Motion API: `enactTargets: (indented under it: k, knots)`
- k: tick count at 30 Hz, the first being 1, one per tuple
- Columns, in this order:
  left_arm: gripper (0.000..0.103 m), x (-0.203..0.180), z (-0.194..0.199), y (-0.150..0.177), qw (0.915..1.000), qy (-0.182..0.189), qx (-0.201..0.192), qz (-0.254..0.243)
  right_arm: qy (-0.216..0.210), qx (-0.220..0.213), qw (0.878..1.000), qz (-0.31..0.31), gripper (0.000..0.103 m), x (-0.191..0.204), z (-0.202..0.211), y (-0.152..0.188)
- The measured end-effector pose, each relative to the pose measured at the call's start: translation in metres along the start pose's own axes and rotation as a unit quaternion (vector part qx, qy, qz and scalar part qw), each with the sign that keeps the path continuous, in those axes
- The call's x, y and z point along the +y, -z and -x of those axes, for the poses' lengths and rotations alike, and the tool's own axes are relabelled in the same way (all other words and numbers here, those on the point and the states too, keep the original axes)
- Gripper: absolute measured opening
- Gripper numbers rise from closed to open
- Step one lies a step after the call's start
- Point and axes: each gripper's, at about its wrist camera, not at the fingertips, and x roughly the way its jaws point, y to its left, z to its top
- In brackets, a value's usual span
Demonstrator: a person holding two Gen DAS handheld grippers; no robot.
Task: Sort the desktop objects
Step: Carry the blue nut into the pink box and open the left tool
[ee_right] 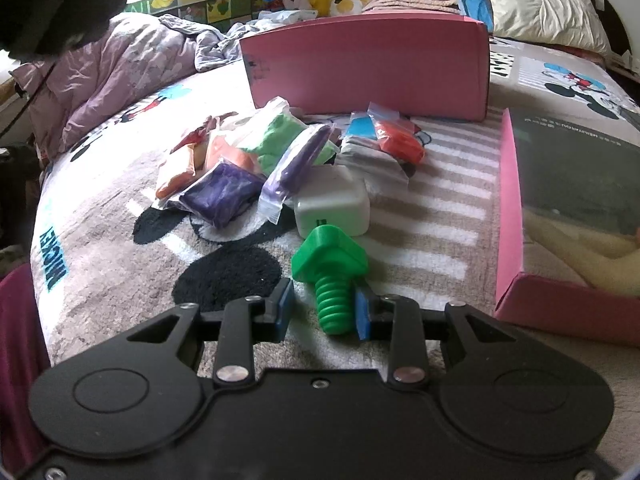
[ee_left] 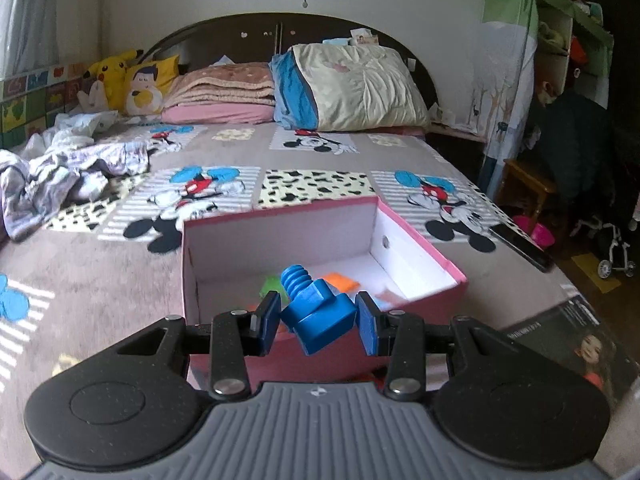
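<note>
Left tool (ee_left: 318, 322): clamped on blue plastic bolt (ee_left: 316, 312), held above near edge of pink cardboard box (ee_left: 420, 240).
Right tool (ee_right: 324, 310): narrow, green plastic bolt (ee_right: 330, 270) between pads, lying on soft fuzzy bed cover (ee_right: 420, 240); real grip hard to tell.
Risk: blue bolt held crooked, ridged and slippery, may twist out and miss box.
Risk: green bolt round, may roll away on squeeze.
Nearby: squishy clay bags (ee_right: 224, 192), smooth white charger (ee_right: 334, 204).
</note>
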Motion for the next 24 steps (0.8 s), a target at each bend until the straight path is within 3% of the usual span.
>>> enactTargets:
  k: [14,24]
  knots:
    - [0.039,0.026,-0.062,-0.035,0.9993,-0.021,0.026,0.019,-0.015,-0.029,0.999,-0.010,0.029,-0.006,0.000,0.009]
    - [0.039,0.043,-0.110,-0.046,0.9952,-0.025,0.071,0.061,-0.022,-0.035,0.999,-0.016,0.029,-0.009,0.000,0.011]
